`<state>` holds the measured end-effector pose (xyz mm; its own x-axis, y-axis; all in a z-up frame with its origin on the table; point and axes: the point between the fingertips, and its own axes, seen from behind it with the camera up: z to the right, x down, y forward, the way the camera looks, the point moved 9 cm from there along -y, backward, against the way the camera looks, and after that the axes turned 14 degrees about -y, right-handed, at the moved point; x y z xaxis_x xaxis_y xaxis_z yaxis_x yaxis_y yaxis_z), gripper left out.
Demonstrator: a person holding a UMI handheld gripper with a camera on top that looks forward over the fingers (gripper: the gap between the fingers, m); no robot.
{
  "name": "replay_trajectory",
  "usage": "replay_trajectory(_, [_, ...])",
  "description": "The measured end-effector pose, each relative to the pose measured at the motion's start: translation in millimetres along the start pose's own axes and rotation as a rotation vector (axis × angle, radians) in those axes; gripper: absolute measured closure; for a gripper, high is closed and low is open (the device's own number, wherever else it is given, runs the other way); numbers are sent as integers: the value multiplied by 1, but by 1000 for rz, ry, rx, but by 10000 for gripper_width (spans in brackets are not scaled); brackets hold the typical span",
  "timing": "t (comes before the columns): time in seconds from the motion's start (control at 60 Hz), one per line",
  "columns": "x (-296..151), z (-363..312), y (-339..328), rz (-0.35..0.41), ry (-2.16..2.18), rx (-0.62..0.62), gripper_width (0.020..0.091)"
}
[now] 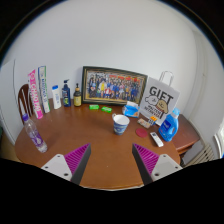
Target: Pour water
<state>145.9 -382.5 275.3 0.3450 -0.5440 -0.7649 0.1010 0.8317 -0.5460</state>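
A white paper cup with a blue band [121, 123] stands upright near the middle of the round wooden table [95, 140], well beyond my fingers. A blue cup or bowl [131, 108] sits just behind it. At the table's right stands a blue jug-like bottle [169, 126]. My gripper [112, 160] hovers over the table's near edge, open, nothing between its magenta pads [76, 157]. A clear plastic bottle [36, 138] stands at the left, next to the left finger.
Along the back stand a framed photo [113, 84], a white "GIFT" bag [160, 99], several bottles [66, 94] and a pink tube [39, 93]. Small green items [94, 107] lie in front of the photo. A white and red object [155, 139] lies at the right.
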Motion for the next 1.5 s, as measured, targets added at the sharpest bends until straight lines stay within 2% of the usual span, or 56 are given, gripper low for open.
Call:
replay_trajectory(0.183, [-1, -43, -1, -11, -13, 2, 247])
replay_trajectory(0.417, [1, -168, -2, 7, -10, -88, 245])
replay_trajectory(0.667, [-25, -312, 34, 98, 15, -210, 247])
replay_trajectory(0.767, [-38, -345, 59, 154, 17, -210, 251])
replay_trajectory(0.867, [-42, -359, 89, 172, 39, -172, 259])
replay_trajectory(0.917, [-42, -362, 102, 179, 46, -149, 294])
replay_trajectory(0.967, [-40, -363, 115, 192, 37, -117, 358])
replay_trajectory(1.1, [-40, -374, 127, 224, 14, -130, 598])
replay_trajectory(1.167, [-39, -374, 129, 240, 2, -125, 631])
replay_trajectory(1.283, [-39, -372, 129, 235, 32, -157, 740])
replay_trajectory(1.383, [-52, -362, 125, 246, 76, -180, 765])
replay_trajectory(1.5, [-94, -335, 115, 312, 170, -219, 765])
